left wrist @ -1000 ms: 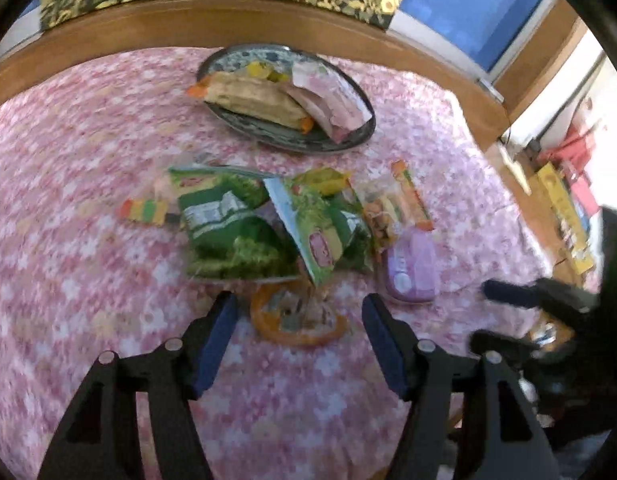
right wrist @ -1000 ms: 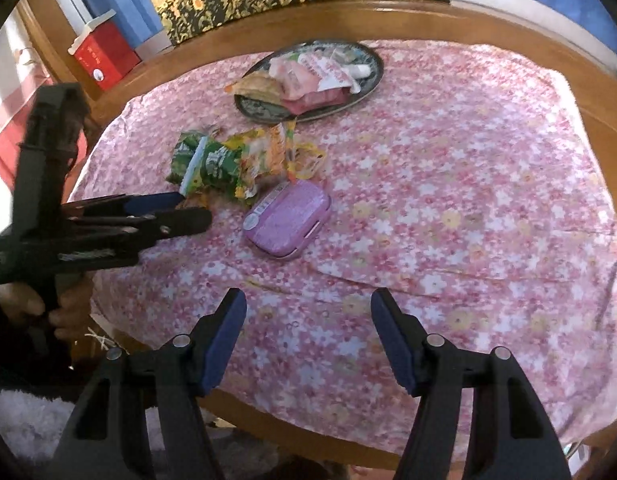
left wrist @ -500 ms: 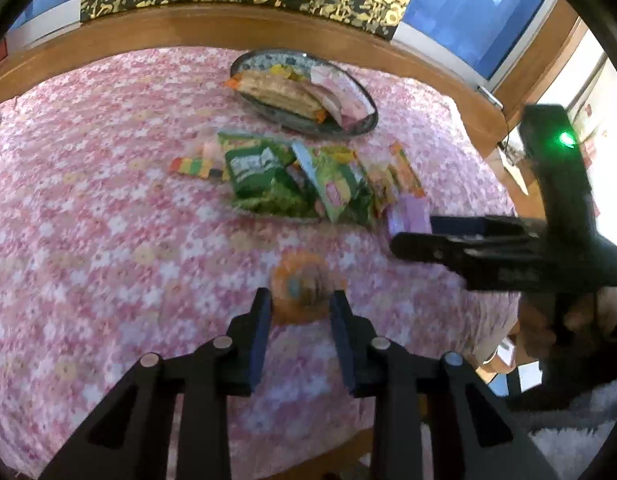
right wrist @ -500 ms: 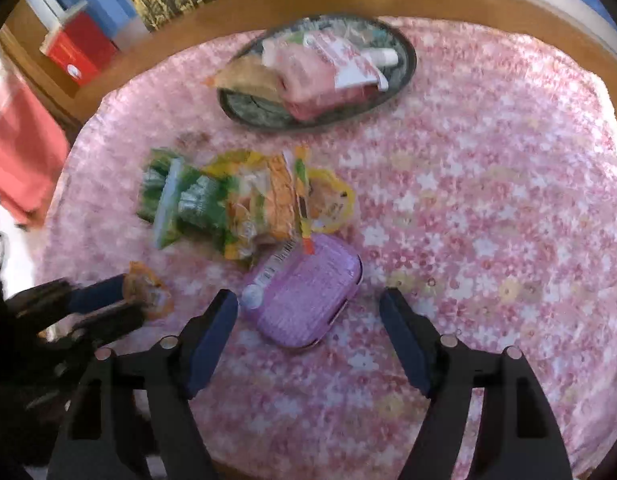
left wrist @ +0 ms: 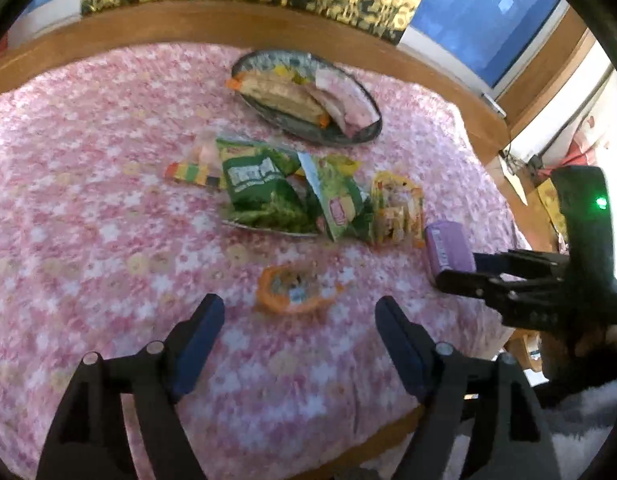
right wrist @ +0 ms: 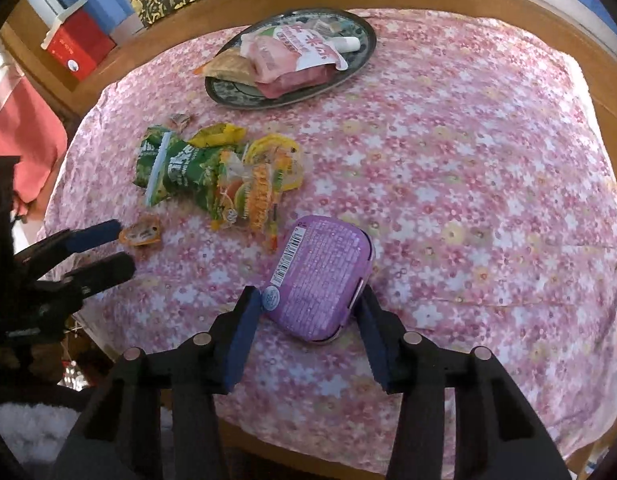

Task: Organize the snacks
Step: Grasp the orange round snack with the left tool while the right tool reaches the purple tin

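Note:
A small orange snack cup (left wrist: 296,290) lies on the pink flowered cloth just ahead of my left gripper (left wrist: 300,320), whose jaws are opening wide and touch nothing. The same cup (right wrist: 142,234) shows beside that left gripper (right wrist: 122,246) in the right wrist view. My right gripper (right wrist: 308,300) is closing on the near end of a flat purple box (right wrist: 320,268), with a pad against each side. The box (left wrist: 444,244) still rests on the cloth. At the back a dark oval plate (right wrist: 228,98) holds pink and tan snack packs.
Green snack bags (left wrist: 260,188) and yellow-orange packets (right wrist: 264,184) lie heaped mid-table, with a striped candy stick (left wrist: 188,172) to their left. The table's front edge runs close under both grippers. A red box (right wrist: 76,48) stands off the table at back left.
My left gripper closed on the orange cup, drew it toward the front edge, then opened and let it go. My right gripper came down over the purple box and narrowed onto it.

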